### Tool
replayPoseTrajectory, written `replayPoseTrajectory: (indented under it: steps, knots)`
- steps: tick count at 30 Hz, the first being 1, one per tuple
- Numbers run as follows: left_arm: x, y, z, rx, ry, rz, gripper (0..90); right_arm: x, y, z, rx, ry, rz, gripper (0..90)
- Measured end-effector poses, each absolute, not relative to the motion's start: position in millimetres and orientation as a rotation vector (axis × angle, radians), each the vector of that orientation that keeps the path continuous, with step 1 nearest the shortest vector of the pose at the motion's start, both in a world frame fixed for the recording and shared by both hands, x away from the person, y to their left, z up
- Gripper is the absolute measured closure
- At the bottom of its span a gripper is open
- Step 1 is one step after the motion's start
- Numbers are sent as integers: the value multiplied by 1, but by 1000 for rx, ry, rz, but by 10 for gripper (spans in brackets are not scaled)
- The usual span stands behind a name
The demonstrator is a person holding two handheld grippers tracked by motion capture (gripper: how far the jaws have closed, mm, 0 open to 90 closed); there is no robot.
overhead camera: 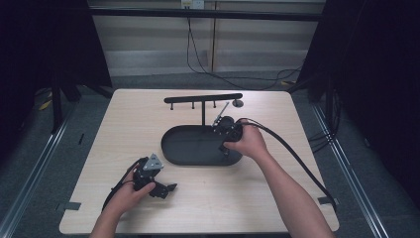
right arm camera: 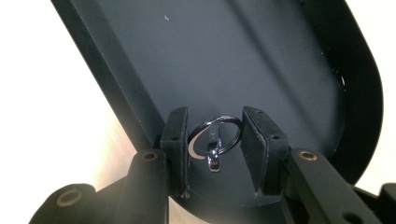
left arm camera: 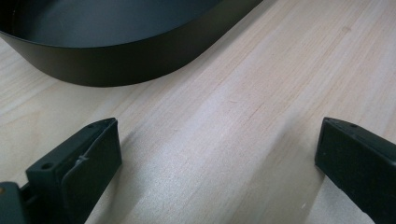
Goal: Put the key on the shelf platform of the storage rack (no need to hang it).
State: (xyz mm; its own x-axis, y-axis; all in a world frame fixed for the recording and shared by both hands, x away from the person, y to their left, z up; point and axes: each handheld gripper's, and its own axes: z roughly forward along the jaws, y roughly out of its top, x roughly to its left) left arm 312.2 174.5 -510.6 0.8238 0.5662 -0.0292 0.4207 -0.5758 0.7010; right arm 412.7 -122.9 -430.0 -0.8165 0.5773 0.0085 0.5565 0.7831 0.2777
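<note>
Jaws of the right gripper point(right arm camera: 215, 140) pinch a silver key ring point(right arm camera: 215, 135) above the black oval tray point(right arm camera: 280, 56), so lift it level and gently, while the left gripper point(left arm camera: 219, 154) rests spread beside that tray.

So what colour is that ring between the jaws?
Shiny silver ring, best in the right gripper view.

Two bare forearms, no sleeves, each hand around a black gripper. The left gripper point(overhead camera: 171, 188) carries a grey three-cornered plate with dark screw dots; the right gripper point(overhead camera: 221, 128) trails a thick black cable. Jaw arms show round brass-coloured screw holes.
</note>
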Motion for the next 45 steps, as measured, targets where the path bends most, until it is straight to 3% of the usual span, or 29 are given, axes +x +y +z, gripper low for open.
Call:
replayPoseTrajectory:
  steps: [38, 45]
  knots:
    - [312, 175, -511, 2268, 719, 255, 2, 420, -127, -438, 968, 2865, 394, 628]
    - [312, 175, -511, 2270, 711, 263, 2, 420, -128, -438, 975, 2879, 394, 589]
